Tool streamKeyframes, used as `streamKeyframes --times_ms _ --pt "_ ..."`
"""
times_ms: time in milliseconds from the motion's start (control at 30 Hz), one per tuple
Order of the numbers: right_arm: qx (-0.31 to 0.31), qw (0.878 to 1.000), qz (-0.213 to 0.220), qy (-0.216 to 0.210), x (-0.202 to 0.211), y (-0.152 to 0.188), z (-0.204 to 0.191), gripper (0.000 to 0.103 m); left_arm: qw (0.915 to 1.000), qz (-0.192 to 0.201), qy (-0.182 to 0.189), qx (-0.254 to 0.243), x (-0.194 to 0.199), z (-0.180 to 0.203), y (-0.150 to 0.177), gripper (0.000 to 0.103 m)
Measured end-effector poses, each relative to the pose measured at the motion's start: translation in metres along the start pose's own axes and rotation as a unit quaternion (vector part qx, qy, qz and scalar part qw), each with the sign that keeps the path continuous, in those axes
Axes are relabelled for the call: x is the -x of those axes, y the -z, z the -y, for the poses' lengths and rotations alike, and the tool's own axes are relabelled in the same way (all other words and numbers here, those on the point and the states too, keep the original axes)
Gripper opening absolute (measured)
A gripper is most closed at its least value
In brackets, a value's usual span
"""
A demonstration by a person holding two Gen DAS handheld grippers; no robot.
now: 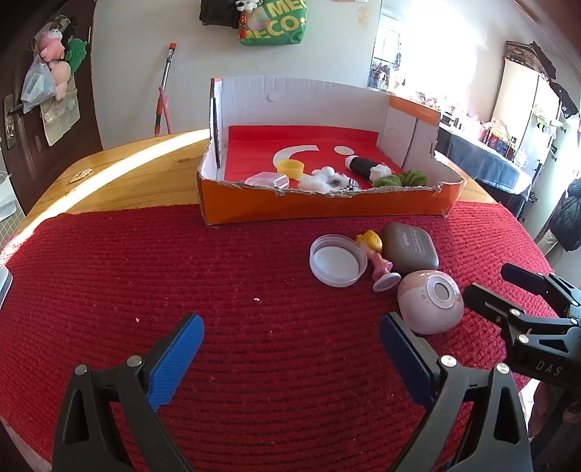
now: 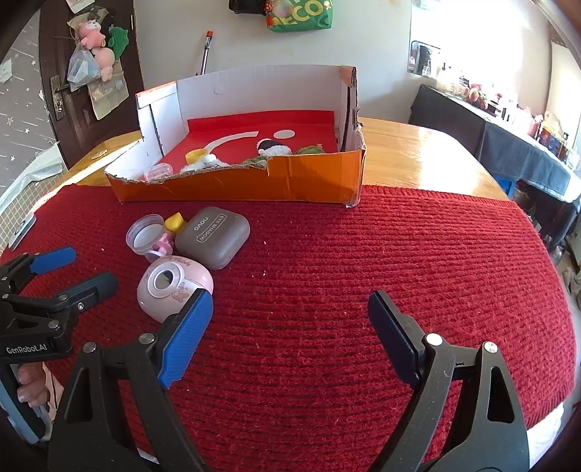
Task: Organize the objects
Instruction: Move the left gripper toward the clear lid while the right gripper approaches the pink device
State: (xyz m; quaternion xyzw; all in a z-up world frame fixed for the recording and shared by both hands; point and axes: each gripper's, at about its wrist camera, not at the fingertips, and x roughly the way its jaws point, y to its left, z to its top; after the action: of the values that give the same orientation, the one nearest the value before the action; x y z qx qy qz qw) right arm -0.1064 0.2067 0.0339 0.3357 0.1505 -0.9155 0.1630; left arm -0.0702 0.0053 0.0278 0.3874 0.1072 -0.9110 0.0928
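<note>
On the red knitted mat (image 1: 218,276) lie a pink round case (image 1: 430,301) (image 2: 174,287), a grey eye-shadow case (image 1: 410,247) (image 2: 212,237), a small blonde figurine (image 1: 377,261) and a clear round lid (image 1: 337,259) (image 2: 143,232). Behind them stands an orange cardboard box (image 1: 326,203) (image 2: 254,181) holding a yellow cap (image 1: 290,167), white fluff and green yarn balls (image 1: 399,178). My left gripper (image 1: 290,345) (image 2: 65,268) is open and empty, left of the pink case. My right gripper (image 2: 290,326) (image 1: 486,283) is open and empty, just right of that case.
The wooden table (image 2: 417,152) shows beyond the mat. A door with hanging plush toys (image 1: 54,72) is at far left, and a green bag (image 1: 276,21) hangs on the wall. A person's fingers (image 2: 31,385) hold the left gripper's handle. A dark cloth-covered counter (image 2: 526,152) stands at right.
</note>
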Motion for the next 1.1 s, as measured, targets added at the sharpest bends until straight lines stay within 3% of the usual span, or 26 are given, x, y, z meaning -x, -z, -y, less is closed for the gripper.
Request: streamKeyframes --times_ms 433,667,1100 --pt "0.010 0.998 -0.011 -0.060 -0.002 -0.003 -0.037 0.088 0.9998 0.004 -0.012 0.017 0.008 -0.027 -0.002 0.099" --pt "0.025 0.998 -0.027 -0.049 -0.019 -0.002 -0.056 0.088 0.9998 0.005 -0.019 0.012 0.006 -0.033 -0.006 0.099" --pt "-0.024 0.999 -0.033 -0.017 -0.021 -0.013 0.008 0.089 0.9993 -0.026 0.009 -0.025 -0.023 -0.014 -0.027 0.099"
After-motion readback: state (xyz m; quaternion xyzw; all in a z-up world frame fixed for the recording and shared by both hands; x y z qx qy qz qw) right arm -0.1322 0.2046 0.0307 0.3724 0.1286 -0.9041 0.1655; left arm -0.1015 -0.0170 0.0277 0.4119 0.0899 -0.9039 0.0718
